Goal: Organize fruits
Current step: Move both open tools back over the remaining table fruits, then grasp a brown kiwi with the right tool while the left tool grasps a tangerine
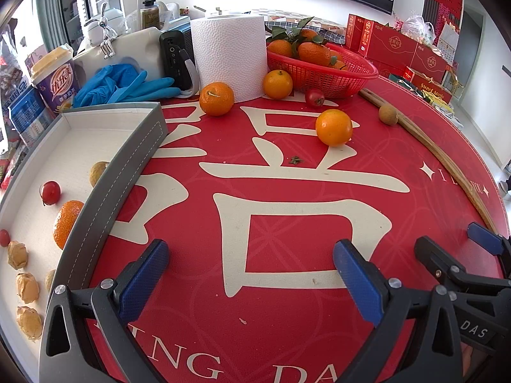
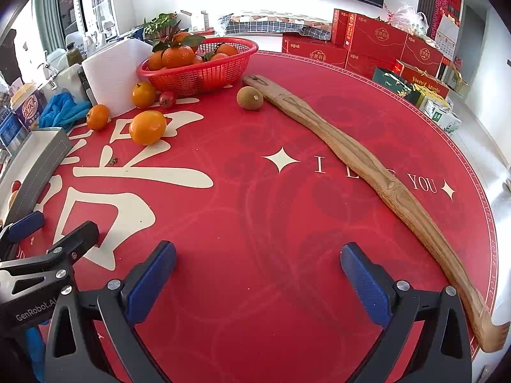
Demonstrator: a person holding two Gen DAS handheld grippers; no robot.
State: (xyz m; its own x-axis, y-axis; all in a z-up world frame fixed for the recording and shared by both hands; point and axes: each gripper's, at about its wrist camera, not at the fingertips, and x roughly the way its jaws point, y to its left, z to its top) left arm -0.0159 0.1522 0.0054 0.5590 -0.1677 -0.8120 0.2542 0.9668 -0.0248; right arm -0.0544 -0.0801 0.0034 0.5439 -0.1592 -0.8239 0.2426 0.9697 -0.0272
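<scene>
Three loose oranges lie on the red mat: one nearest (image 1: 333,127) (image 2: 147,127), one by the paper roll (image 1: 216,98) (image 2: 97,116), one by the basket (image 1: 277,84) (image 2: 143,94). A small red fruit (image 1: 314,97) (image 2: 167,99) and a brown longan (image 1: 388,114) (image 2: 249,97) lie near them. The grey tray (image 1: 140,146) at left holds an orange (image 1: 65,223), small red fruits (image 1: 50,192), a longan and several husked fruits (image 1: 27,287). My left gripper (image 1: 250,274) is open and empty beside the tray. My right gripper (image 2: 258,284) is open and empty over the mat.
A red basket (image 1: 322,73) (image 2: 204,70) of leafy oranges stands at the back. A paper towel roll (image 1: 228,54), blue gloves (image 1: 127,84) and a drink cup (image 1: 56,78) stand at the back left. A long wooden stick (image 2: 367,172) lies across the right side. Red gift boxes (image 2: 377,41) lie beyond.
</scene>
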